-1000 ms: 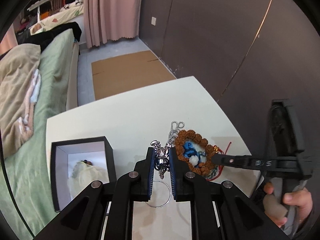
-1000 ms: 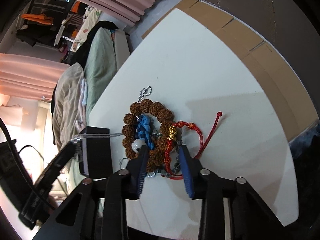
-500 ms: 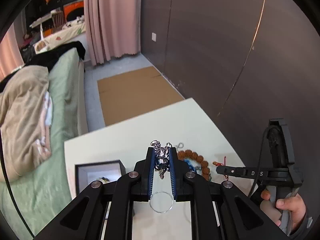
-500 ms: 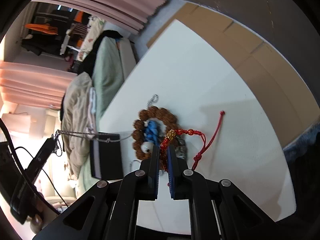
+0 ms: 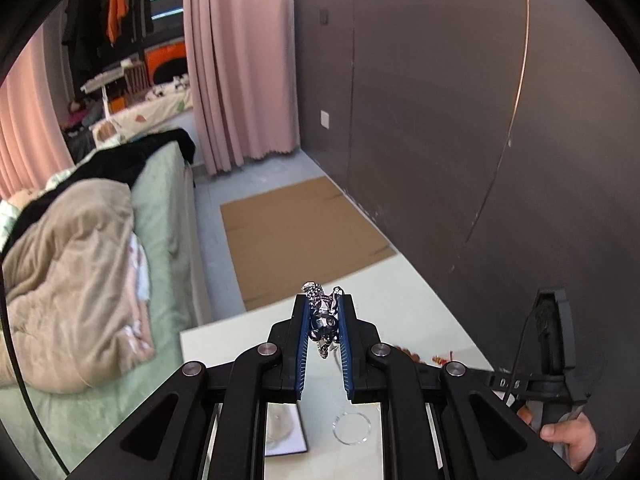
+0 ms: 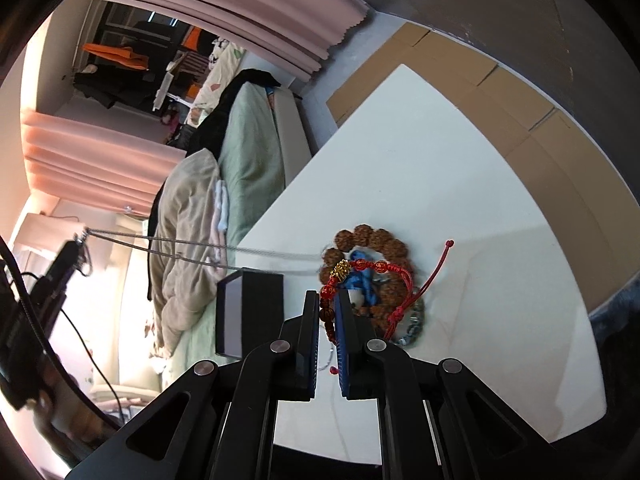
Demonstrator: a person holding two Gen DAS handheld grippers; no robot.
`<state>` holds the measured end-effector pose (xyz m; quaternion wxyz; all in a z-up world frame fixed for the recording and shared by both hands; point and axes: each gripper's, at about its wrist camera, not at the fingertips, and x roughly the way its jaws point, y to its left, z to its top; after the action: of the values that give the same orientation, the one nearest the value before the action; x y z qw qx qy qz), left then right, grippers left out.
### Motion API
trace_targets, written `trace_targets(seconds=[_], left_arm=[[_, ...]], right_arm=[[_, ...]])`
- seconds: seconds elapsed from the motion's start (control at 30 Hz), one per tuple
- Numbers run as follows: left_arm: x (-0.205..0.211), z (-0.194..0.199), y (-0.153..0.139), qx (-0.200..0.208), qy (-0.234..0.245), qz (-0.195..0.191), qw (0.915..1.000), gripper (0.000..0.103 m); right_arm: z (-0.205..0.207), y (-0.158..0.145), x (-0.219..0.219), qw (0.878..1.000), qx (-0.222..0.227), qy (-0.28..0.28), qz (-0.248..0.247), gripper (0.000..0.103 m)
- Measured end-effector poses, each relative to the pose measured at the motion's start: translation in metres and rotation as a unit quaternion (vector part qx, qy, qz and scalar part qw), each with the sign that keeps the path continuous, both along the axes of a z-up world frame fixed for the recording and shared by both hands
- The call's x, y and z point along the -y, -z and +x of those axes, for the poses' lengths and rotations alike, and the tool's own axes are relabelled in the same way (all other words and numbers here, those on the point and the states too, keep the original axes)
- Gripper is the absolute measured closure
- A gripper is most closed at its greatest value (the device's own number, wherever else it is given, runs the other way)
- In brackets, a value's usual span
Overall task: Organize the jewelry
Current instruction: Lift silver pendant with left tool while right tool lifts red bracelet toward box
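Note:
My left gripper [image 5: 323, 300] is shut on a silver chain necklace [image 5: 322, 320], held high above the white table [image 5: 400, 292]. In the right wrist view the silver chain [image 6: 200, 250] stretches taut from the left gripper [image 6: 78, 242] to the jewelry pile. My right gripper [image 6: 328, 296] is shut on the red bead bracelet [image 6: 360, 266] with its gold bead, raised a little over the pile. Below lie a brown bead bracelet [image 6: 368, 238] and a blue cord piece [image 6: 362, 280]. An open black box [image 6: 250, 308] stands left of the pile.
The table's edge runs next to a green bed [image 5: 160, 216] with a beige blanket. Flat cardboard [image 5: 296, 232] lies on the floor beyond the table, along a dark wall [image 5: 440, 120]. A person's hand [image 5: 568, 444] holds the right gripper's handle at the lower right.
My left gripper has risen with the silver chain, drawing it taut out of the pile. My right gripper has shut on the red bracelet and lifted it slightly.

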<state>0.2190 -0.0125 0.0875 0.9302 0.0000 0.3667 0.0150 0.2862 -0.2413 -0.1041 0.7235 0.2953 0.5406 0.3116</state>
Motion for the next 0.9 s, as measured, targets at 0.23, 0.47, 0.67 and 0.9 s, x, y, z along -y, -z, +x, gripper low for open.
trace_targets(seconds=[0.23,0.47,0.67,0.9], left_arm=[[-0.013,-0.011,-0.031,0.028,-0.011,0.017,0.9994,0.089],[-0.034,-0.024,-0.056,0.053,-0.03,0.028,0.9978,0.089],[-0.045,-0.029,-0.069,0.066,-0.034,0.033,0.9967,0.089],[-0.048,-0.035,-0.073,0.071,-0.033,0.039,0.9962,0.089]], right_arm=[[-0.007,-0.014,-0.008,0.999,0.025,-0.016,0.022,0.093],[-0.017,-0.036,-0.024,0.996,0.06,-0.033,0.051,0.093],[-0.024,-0.051,-0.037,0.993,0.084,-0.04,0.078,0.093],[-0.026,-0.053,-0.058,0.991,0.085,-0.049,0.091,0.093]])
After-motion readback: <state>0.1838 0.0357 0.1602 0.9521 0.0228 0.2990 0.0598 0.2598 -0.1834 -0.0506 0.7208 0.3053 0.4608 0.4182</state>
